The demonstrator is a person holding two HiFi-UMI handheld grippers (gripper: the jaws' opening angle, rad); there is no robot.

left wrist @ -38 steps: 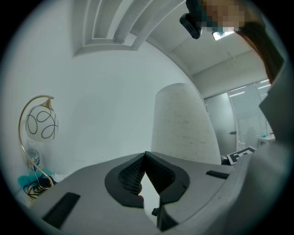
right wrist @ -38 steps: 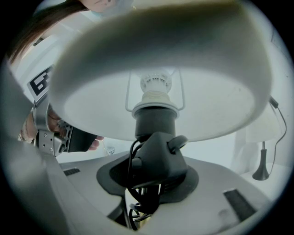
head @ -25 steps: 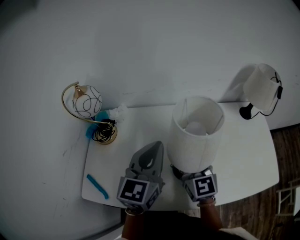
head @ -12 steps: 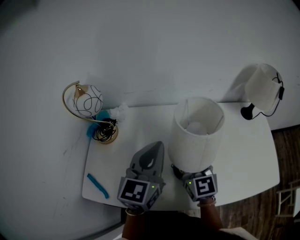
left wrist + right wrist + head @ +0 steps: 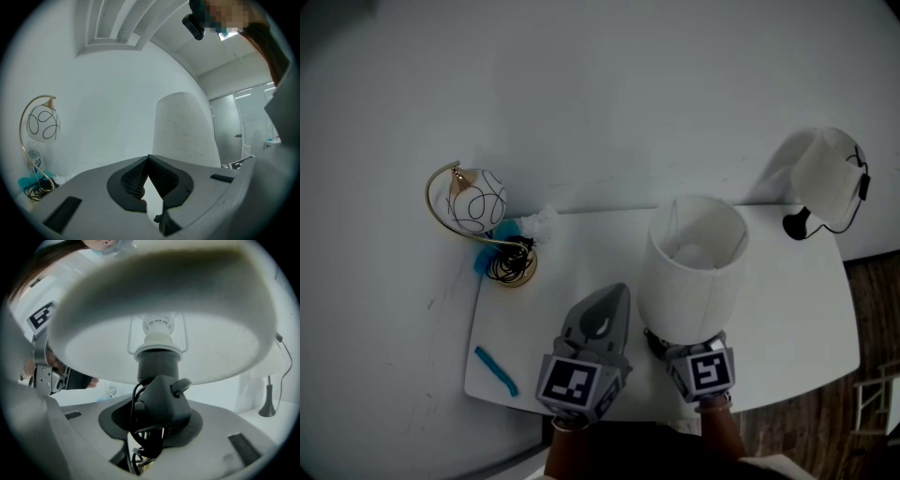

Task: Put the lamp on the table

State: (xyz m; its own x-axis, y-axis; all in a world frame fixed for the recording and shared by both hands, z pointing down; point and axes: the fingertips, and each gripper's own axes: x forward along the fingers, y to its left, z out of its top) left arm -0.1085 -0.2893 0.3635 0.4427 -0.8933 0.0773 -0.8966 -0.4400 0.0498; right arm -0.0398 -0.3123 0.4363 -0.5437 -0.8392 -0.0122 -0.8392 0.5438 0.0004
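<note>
Lower centre, we are clamping the lamp by its black neck in the right gripper to hold it upright over the table; left gripper clenched, empty.

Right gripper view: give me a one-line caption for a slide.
Right gripper shut on the lamp just below its white shade, black cord bunched between the jaws.

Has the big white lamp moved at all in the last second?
No. The white lamp keeps its place against the table and the globe lamp, with the right tool clamped on it.
</note>
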